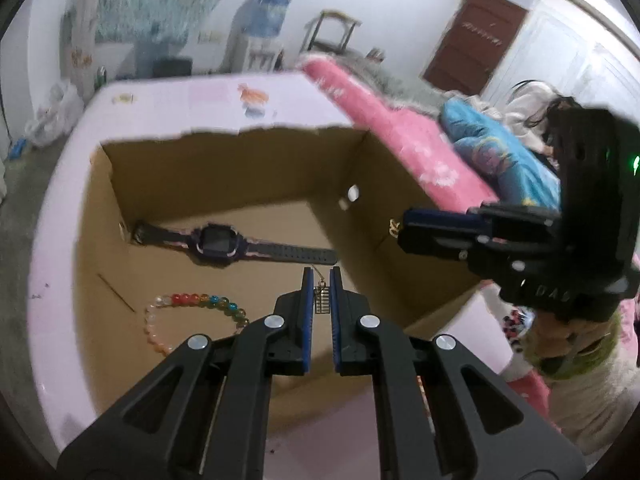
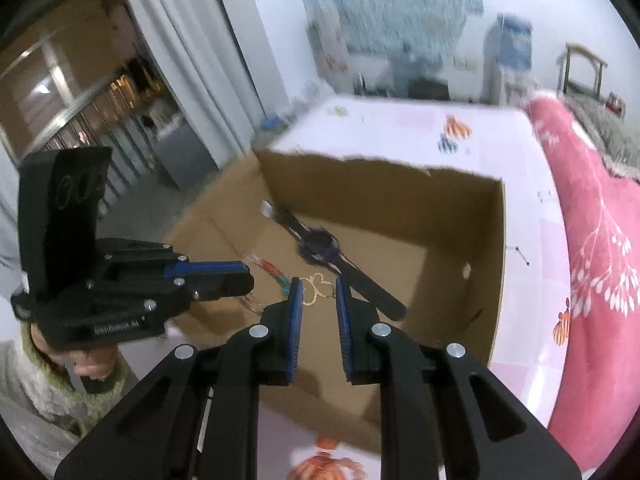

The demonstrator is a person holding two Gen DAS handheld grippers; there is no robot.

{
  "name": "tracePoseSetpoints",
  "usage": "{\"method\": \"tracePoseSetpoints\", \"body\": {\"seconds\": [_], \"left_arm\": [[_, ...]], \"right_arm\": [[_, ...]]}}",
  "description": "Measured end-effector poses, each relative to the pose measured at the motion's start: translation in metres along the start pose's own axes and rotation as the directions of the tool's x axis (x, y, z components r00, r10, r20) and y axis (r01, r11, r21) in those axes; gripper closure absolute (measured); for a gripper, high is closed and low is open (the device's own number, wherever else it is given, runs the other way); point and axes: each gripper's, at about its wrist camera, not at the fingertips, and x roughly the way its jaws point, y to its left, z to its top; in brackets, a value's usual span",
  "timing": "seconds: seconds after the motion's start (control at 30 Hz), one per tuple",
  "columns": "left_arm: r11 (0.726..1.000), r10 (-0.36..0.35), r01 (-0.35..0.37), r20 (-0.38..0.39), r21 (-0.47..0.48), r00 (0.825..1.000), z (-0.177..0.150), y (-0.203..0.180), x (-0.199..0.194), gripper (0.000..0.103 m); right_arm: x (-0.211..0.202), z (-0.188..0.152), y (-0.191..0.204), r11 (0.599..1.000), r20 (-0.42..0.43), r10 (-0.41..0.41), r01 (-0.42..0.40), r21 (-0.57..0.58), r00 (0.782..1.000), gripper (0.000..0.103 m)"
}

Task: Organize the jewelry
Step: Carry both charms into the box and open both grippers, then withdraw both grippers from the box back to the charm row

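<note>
An open cardboard box (image 1: pixel 224 168) stands on the pink table (image 1: pixel 60 184). Inside lie a dark smartwatch (image 1: pixel 216 242) and a multicoloured bead bracelet (image 1: pixel 192 312). My left gripper (image 1: pixel 321 280) is over the box, its jaws a little apart with a small gold earring (image 1: pixel 321 298) between the pads. My right gripper (image 2: pixel 318 288) is over the same box (image 2: pixel 460 216), jaws apart, with a gold butterfly-shaped earring (image 2: pixel 318 290) between them. The watch (image 2: pixel 320 246) and the beads (image 2: pixel 272 270) also show in the right wrist view. Each gripper appears in the other's view.
A pink blanket (image 1: pixel 384 120) and blue bedding (image 1: pixel 500 152) lie to the right of the table. The right wrist view shows the blanket (image 2: pixel 592 240) too. A water dispenser (image 1: pixel 260 28) and a brown door (image 1: pixel 476 36) stand at the far wall.
</note>
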Motion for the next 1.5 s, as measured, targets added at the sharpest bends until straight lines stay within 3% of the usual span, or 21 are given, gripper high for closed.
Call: {"method": "tracePoseSetpoints", "body": {"seconds": [0.1,0.27,0.37,0.47,0.73,0.93,1.07,1.27,1.4,1.5], "left_arm": [[0.999,0.009,-0.011,-0.062,-0.033,0.998,0.004,0.005,0.022,0.096],[0.997,0.008,-0.016,-0.107,-0.077,0.994,0.008,0.01,0.037,0.096],[0.995,-0.012,0.001,-0.11,-0.097,0.994,0.009,0.012,0.038,0.094],[0.994,-0.022,0.011,-0.1,-0.108,0.995,0.01,0.013,0.036,0.079],[0.992,-0.037,0.028,-0.068,-0.125,0.997,0.014,0.016,0.029,0.074],[0.993,-0.028,0.027,-0.006,-0.116,1.0,0.014,0.014,0.004,0.066],[0.996,0.004,0.002,0.071,-0.086,0.997,0.008,0.008,-0.033,0.058],[0.998,0.066,-0.067,0.198,-0.001,0.978,-0.017,-0.004,-0.099,0.041],[0.996,0.062,-0.075,0.244,0.046,0.968,-0.045,-0.006,-0.133,0.031],[0.992,0.083,-0.102,0.235,0.072,0.969,-0.071,-0.006,-0.145,0.027]], "right_arm": [[0.021,0.015,-0.01,1.0,-0.082,-0.017,0.019,0.018,0.996,0.086],[0.036,0.034,-0.019,0.993,-0.115,-0.114,0.115,0.002,0.987,0.086],[0.039,0.044,-0.027,0.989,-0.1,-0.143,0.145,0.012,0.985,0.086],[0.037,0.046,-0.031,0.986,-0.078,-0.166,0.167,0.014,0.983,0.085],[0.022,0.047,-0.036,0.982,-0.023,-0.183,0.184,0.04,0.983,0.085],[-0.01,0.041,-0.034,0.983,0.055,-0.174,0.17,0.068,0.983,0.071],[-0.05,0.027,-0.028,0.988,0.156,-0.137,0.124,0.095,0.978,0.06],[-0.106,-0.015,-0.009,0.995,0.285,-0.074,0.052,0.086,0.956,0.058],[-0.126,-0.055,0.004,0.997,0.323,-0.014,-0.011,0.074,0.946,0.057],[-0.128,-0.087,0.011,0.997,0.311,-0.001,-0.025,0.079,0.951,0.057]]}}
